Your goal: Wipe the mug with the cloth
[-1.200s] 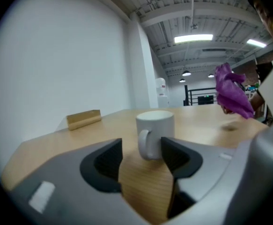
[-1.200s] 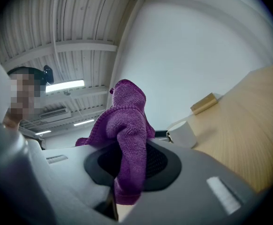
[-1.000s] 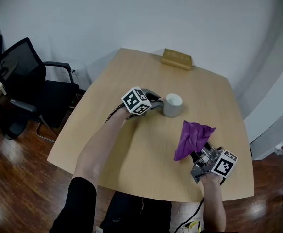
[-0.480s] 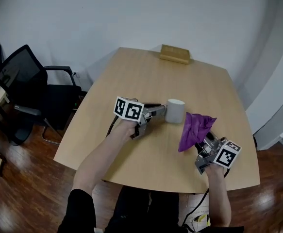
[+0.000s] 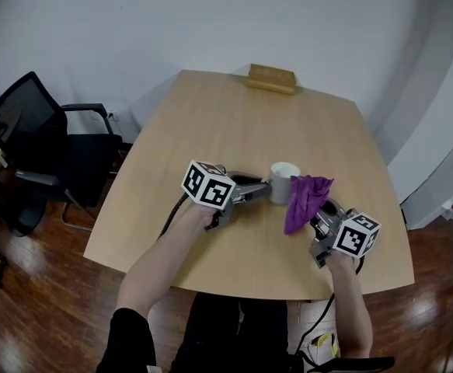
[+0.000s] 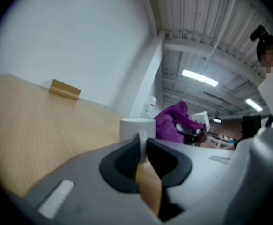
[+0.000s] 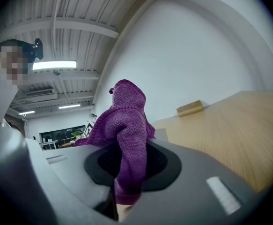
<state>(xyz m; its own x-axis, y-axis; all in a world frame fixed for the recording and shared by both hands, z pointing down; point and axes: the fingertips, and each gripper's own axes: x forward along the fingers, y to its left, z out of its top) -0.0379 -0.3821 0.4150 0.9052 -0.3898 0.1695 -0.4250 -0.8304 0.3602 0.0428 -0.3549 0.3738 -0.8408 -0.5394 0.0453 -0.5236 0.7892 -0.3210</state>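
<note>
Two grips carry all the risk here. Your left tongs [image 6: 142, 146] have just been closing and now stand narrow, pinching only the thin white handle [image 6: 139, 138] of the mug [image 5: 284, 182]. Your right tongs [image 7: 127, 177] are clamped on the lower end of the purple cloth [image 5: 304, 200], which stands up loose above them.

Take the mug as your mark. The cloth hangs just to its right, close enough that you cannot tell whether the two already touch. Your left tongs reach in from its left. A wooden block [image 5: 271, 78] sits well beyond it at the far edge of the tabletop [image 5: 210, 130]. Whether the mug rests on the tabletop or hangs just above it is not clear from any view.

The likeliest trouble is the mug swinging. A hold on the handle alone gives little resistance to twisting, so if you press the cloth against the right side of the mug, it may pivot about the pads or slide out of them. If it is off the tabletop, it may then drop.

The second risk is a wipe that does nothing. The free cloth above your right tongs is limp and may fold away from the mug instead of rubbing it.

Push harder to make up for that and the hard tips may strike the mug, or the cloth may pull out of its pinch.
</note>
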